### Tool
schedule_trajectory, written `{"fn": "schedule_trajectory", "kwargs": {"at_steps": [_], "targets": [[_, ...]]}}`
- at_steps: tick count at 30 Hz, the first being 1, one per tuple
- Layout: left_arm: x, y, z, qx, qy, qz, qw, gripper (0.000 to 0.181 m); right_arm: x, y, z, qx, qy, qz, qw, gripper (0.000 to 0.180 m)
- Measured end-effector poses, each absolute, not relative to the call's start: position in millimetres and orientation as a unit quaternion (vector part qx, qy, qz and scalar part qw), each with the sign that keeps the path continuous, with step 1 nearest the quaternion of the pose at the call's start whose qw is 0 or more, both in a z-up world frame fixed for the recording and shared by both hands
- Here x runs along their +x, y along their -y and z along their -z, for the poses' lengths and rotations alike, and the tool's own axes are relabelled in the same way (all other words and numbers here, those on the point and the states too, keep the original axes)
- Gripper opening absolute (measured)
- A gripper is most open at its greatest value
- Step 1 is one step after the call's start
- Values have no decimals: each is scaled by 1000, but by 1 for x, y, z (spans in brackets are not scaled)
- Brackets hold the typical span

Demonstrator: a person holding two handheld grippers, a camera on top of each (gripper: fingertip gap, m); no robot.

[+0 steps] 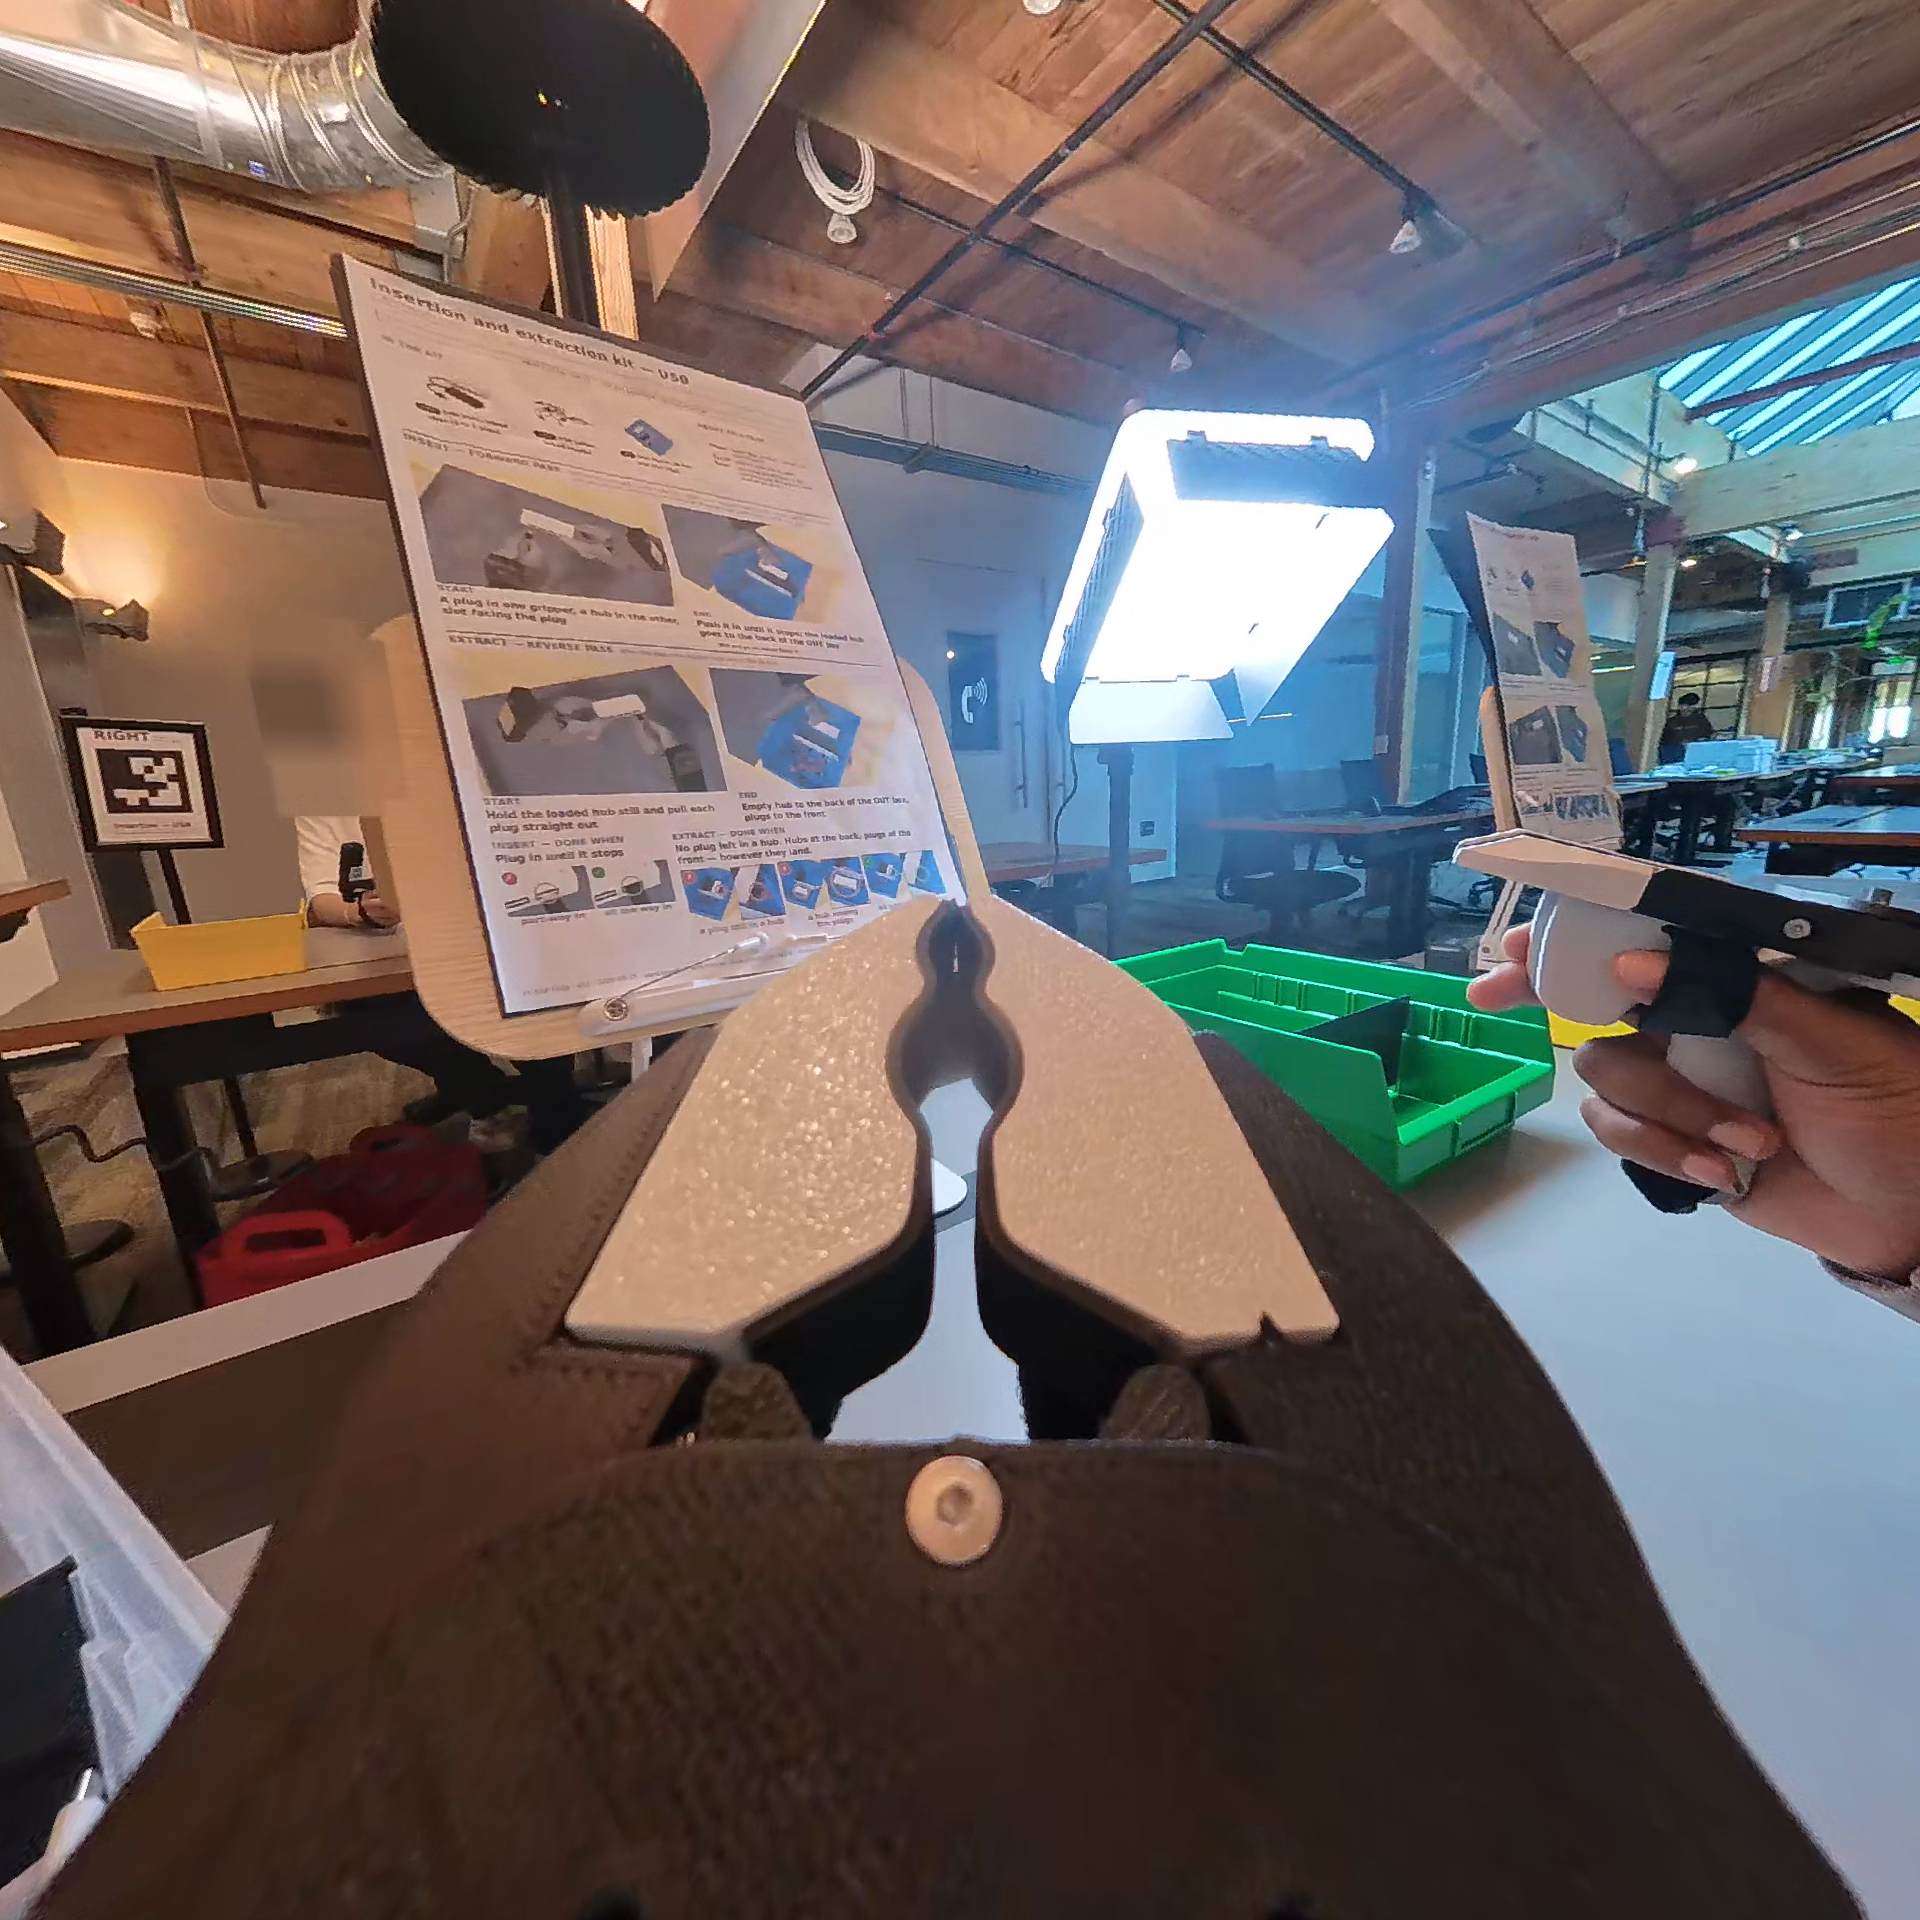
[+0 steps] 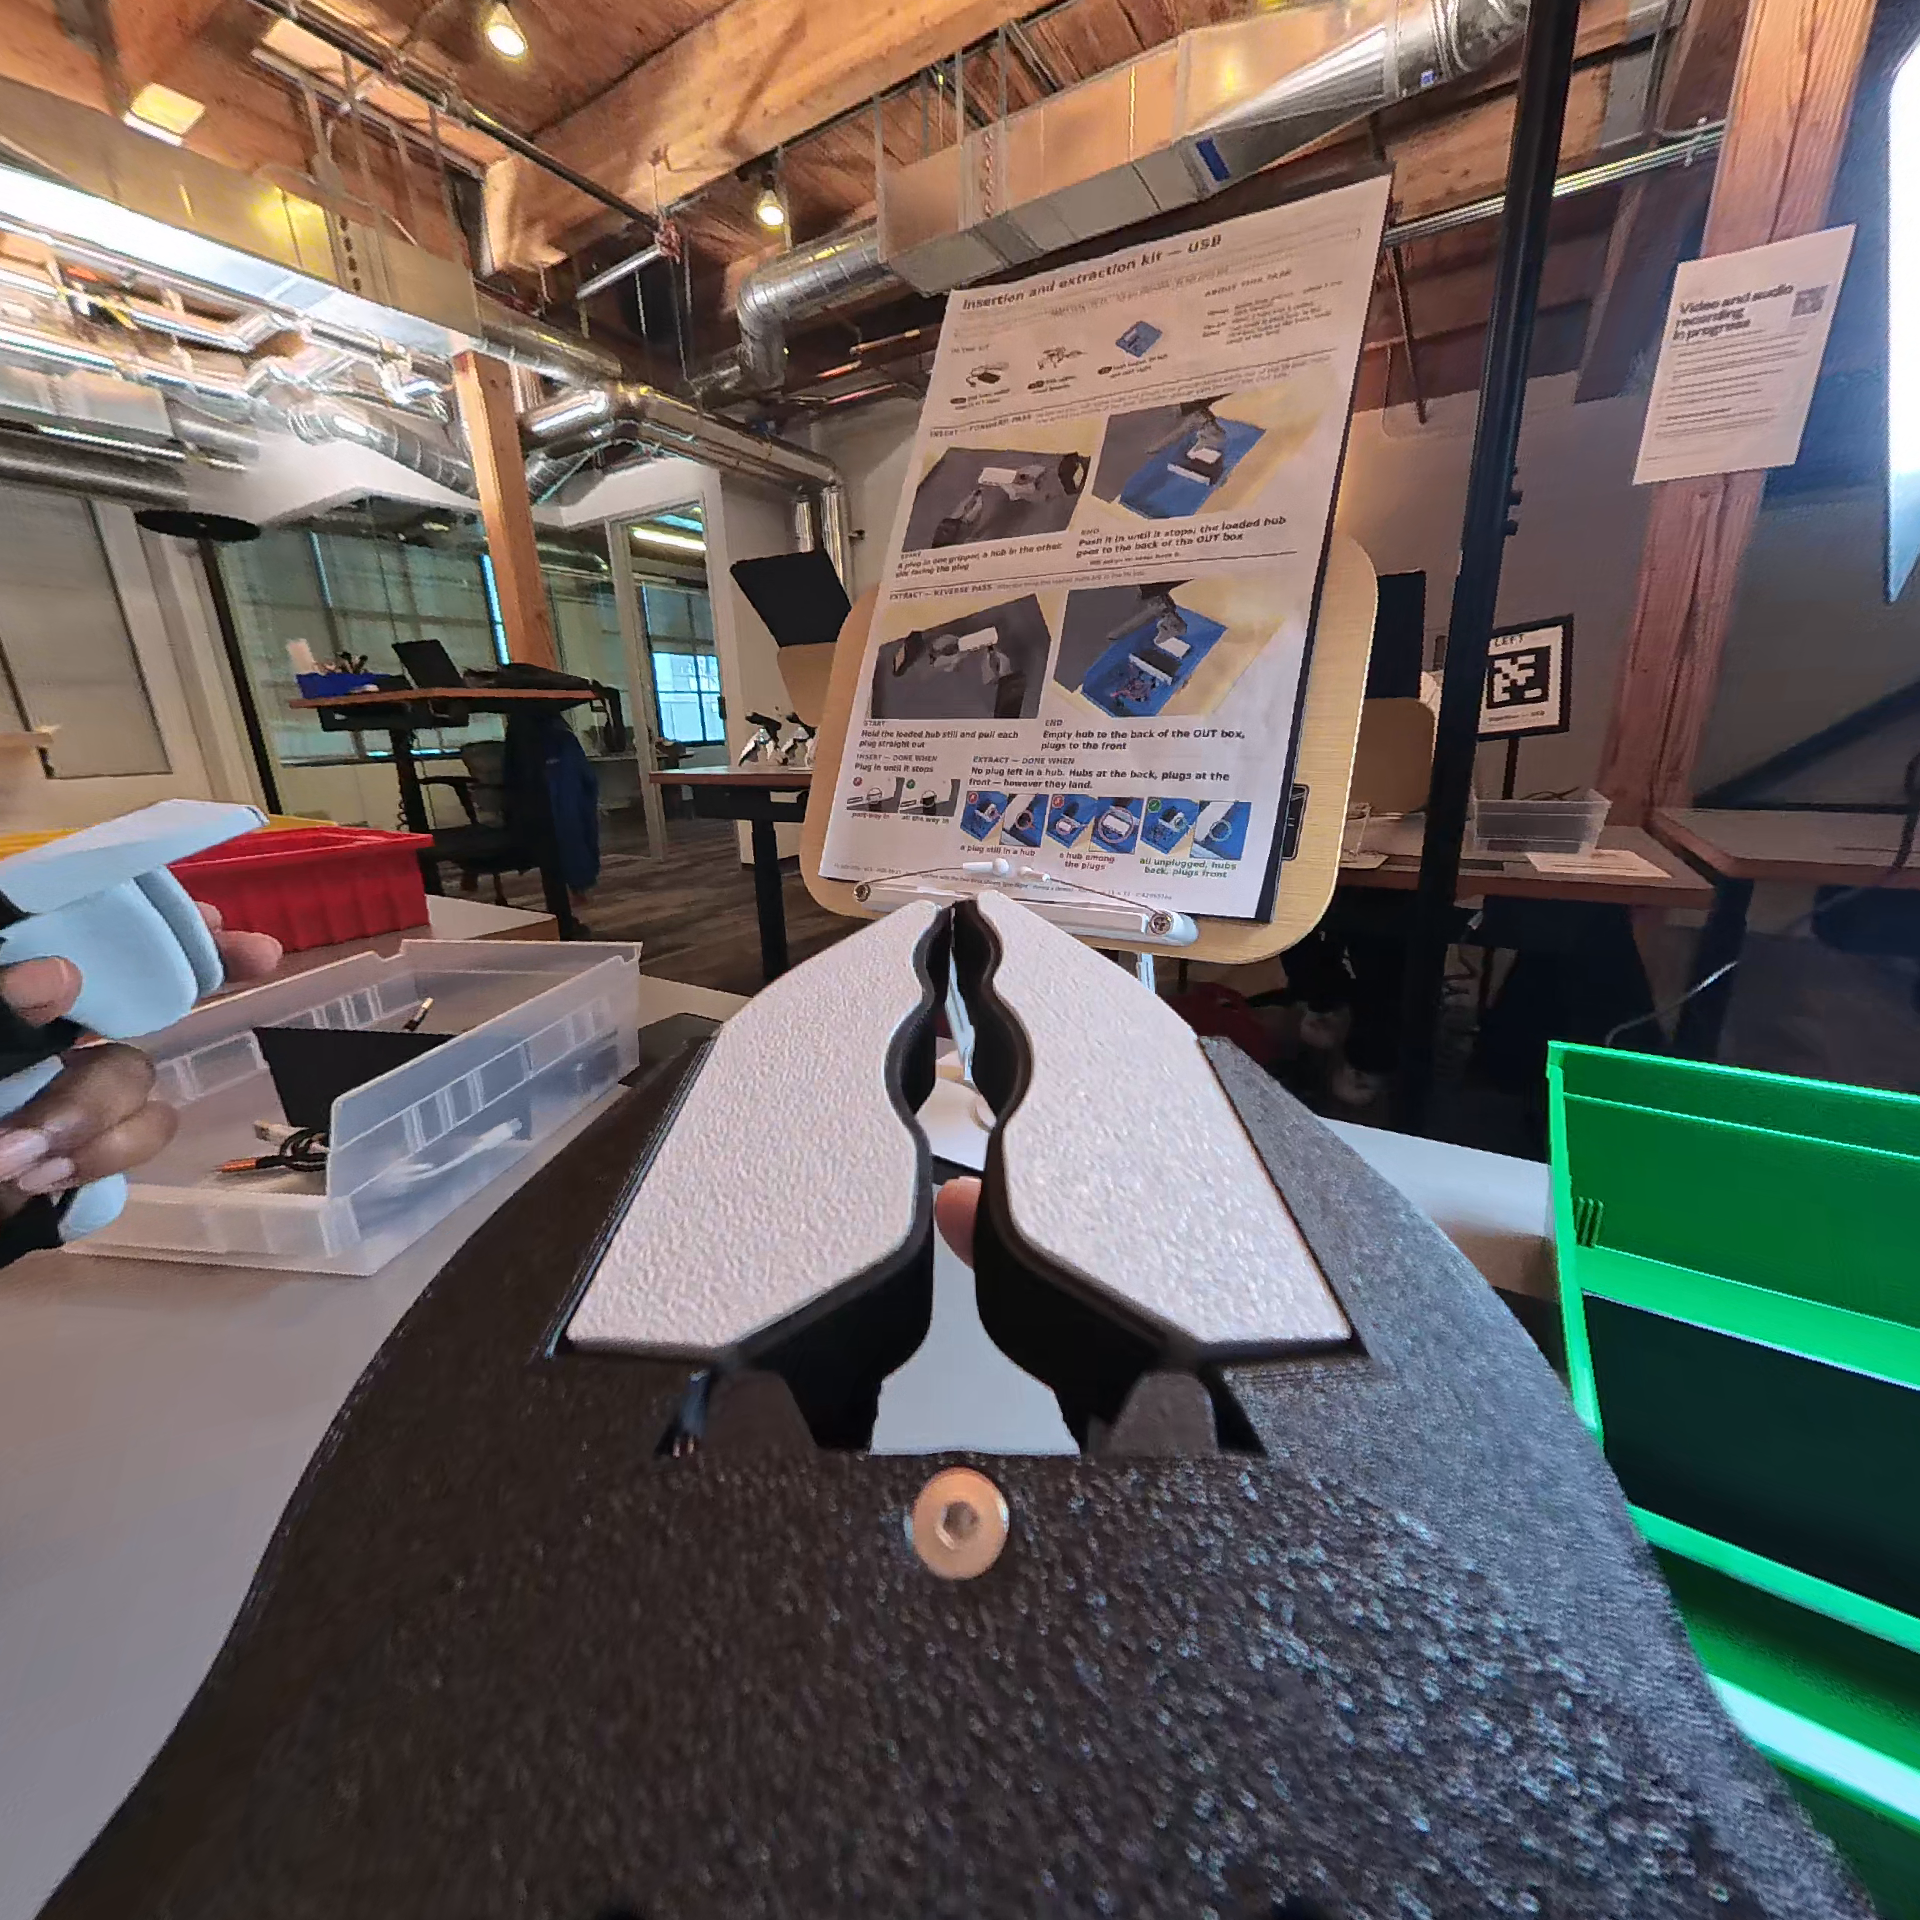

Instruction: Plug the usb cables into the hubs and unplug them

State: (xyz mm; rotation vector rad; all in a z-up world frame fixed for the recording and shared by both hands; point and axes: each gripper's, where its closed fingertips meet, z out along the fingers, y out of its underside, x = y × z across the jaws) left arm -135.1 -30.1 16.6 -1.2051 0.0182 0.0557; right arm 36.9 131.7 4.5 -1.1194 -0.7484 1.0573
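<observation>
My left gripper is shut with nothing between its grey fingers, held above the white table and pointing at an instruction sheet on a stand. My right gripper is also shut and empty, pointing at the same sheet. A clear plastic bin at the left of the right wrist view holds usb cables and a black divider. A green bin with a black divider stands at the right of the left wrist view. The right gripper also shows in the left wrist view, held by a hand. No hub is in view.
The instruction sheet on its wooden stand stands at the table's far edge. A red bin sits behind the clear bin. The green bin is close on the right. A bright light panel stands behind. A seated person is at another table. There is about 25 cm between the tips of the two grippers.
</observation>
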Motion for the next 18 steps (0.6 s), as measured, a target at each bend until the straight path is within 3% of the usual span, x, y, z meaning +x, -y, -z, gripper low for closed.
{"fn": "schedule_trajectory", "kwargs": {"at_steps": [18], "targets": [[-141, 29, -8, -573, 6, -31, 819, 0, 46, -116, -21, -443, 336, -514, 653, 1]]}}
